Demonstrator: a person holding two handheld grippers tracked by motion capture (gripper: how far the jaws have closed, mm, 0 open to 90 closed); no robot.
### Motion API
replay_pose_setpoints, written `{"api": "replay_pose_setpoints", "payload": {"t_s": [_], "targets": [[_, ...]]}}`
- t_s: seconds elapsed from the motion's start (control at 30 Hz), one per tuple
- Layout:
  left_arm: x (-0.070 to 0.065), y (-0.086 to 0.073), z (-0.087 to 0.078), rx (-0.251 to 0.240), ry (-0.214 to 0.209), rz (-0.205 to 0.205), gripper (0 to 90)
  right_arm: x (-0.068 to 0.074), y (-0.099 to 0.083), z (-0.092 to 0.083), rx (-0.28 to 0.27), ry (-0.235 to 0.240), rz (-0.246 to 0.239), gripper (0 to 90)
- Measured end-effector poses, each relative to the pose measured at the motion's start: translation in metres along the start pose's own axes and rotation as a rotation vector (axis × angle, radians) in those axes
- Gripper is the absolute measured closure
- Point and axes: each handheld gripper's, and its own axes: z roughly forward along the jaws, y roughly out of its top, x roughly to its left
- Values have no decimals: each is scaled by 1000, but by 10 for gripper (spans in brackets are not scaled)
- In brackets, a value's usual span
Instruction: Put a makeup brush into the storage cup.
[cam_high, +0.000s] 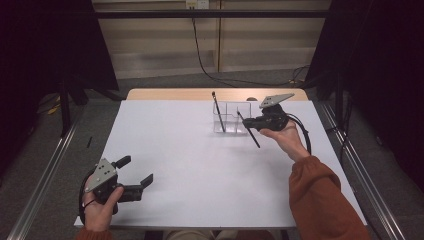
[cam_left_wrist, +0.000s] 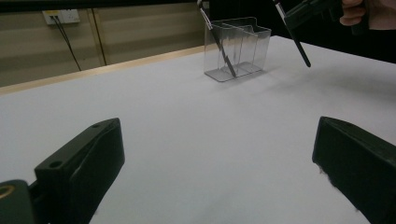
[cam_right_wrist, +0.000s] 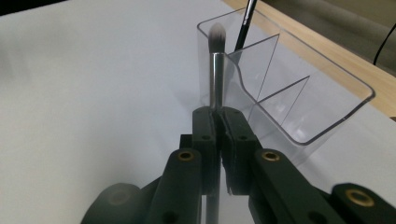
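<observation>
My right gripper (cam_high: 246, 121) is shut on a black-handled makeup brush (cam_high: 251, 134) and holds it tilted just right of a clear divided organizer (cam_high: 233, 119) at the table's back. In the right gripper view the brush (cam_right_wrist: 215, 65) rises from between the closed jaws, its grey bristle tip level with the organizer's rim (cam_right_wrist: 299, 135). A second brush (cam_high: 218, 111) leans in the organizer's left compartment. My left gripper (cam_high: 137, 170) rests open near the front left corner with nothing between its jaws, and its view looks toward the organizer (cam_left_wrist: 243, 46) and the held brush (cam_left_wrist: 295, 42).
The white table top (cam_high: 200, 165) spreads between the two grippers. A wooden strip (cam_high: 165, 94) runs along its far edge. Metal rails (cam_high: 47, 170) flank the table, and a black cable (cam_high: 202, 60) hangs on the wall behind.
</observation>
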Motion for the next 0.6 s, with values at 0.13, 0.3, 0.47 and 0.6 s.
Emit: {"api": "replay_pose_setpoints", "payload": {"t_s": [0.13,0.3,0.47,0.6], "targets": [[0,0,0,4,0,3,23,1,-1,-3,-42,2,19,846],[0,0,0,-1,-3,0,23,2,-2,-5,-118,16,39,845],[0,0,0,1,-1,5,23,3,-6,-3,-154,3,48,845],[0,0,0,0,-1,3,22,3,-8,-5,-194,3,65,845]]}}
